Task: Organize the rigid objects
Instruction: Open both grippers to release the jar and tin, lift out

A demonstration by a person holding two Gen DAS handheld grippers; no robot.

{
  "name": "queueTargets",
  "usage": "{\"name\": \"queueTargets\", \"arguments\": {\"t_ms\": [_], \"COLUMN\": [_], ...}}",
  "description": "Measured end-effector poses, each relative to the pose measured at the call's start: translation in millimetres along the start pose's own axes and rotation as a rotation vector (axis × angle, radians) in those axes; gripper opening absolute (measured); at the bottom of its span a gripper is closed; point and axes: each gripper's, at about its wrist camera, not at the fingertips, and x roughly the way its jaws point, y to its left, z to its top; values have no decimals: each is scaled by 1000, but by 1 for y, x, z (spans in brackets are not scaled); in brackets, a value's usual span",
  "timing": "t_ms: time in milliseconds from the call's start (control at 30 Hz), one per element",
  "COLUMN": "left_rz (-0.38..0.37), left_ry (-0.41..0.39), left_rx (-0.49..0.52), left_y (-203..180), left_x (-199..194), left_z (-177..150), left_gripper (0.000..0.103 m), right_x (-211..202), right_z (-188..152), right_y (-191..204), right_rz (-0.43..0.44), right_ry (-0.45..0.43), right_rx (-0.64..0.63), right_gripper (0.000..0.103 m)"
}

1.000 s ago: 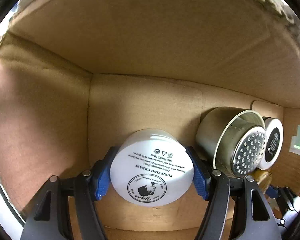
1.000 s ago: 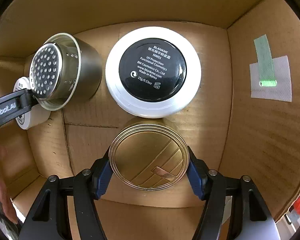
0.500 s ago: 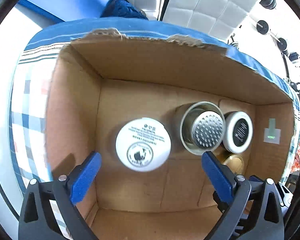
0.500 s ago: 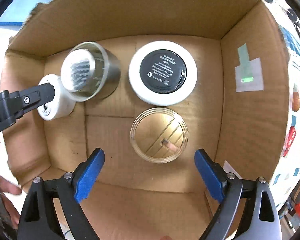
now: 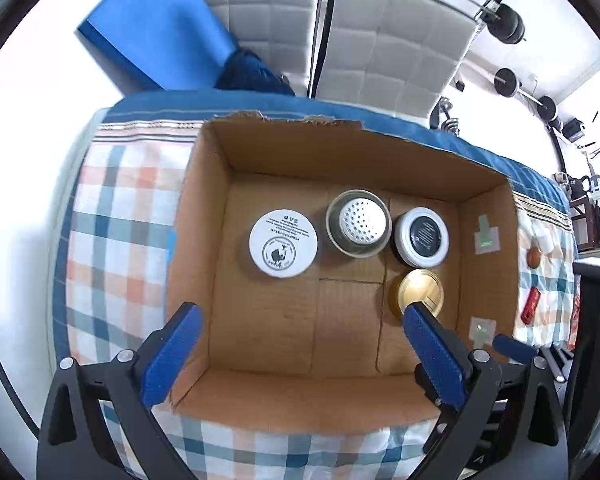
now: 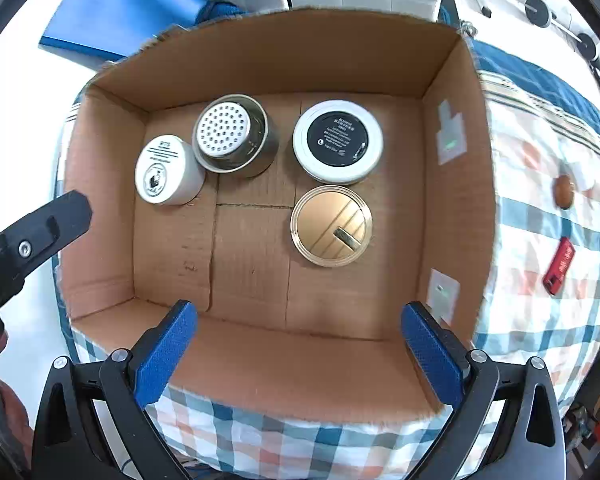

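Left gripper [image 5: 298,346] hangs spread and empty above the cardboard box [image 5: 340,152]; ahead of its fingers sit a white cream jar [image 5: 283,243], a steel strainer cup [image 5: 358,223] and a black-topped compact [image 5: 421,236]

Right gripper [image 6: 299,346] is likewise spread, holding nothing, with the gold compact [image 6: 331,225] lying ahead between its fingers on the box floor

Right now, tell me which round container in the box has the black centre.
The white-rimmed compact, in the back row beside the steel strainer cup. Its face is black with pale print; the cream jar is all white, the gold compact all gold.
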Motion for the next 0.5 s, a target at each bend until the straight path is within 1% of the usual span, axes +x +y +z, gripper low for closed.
{"name": "queueTargets", "arguments": {"t_ms": [67,167,300,500], "left_rz": [-2,5,29,28], "left_ry": [-17,-40,-80,-133], "left_rx": [10,30,59,91], "left_y": [4,-3,-9,-21], "left_x": [-10,-25,-49,-81], "left_z": [-6,-23,-44,-64], "left_gripper": [103,103,103,103], "right_x": [-12,-36,-68,-109], "right_z": [-8,-28,-47,-77], "right_y": [-1,-4,-9,-14], "right_rz": [-11,-19,-21,-35], "right_ry": [-27,-72,-129,-200], "right_rx": [-4,-15,-18,-48], "right_gripper": [103,103,103,103]}}
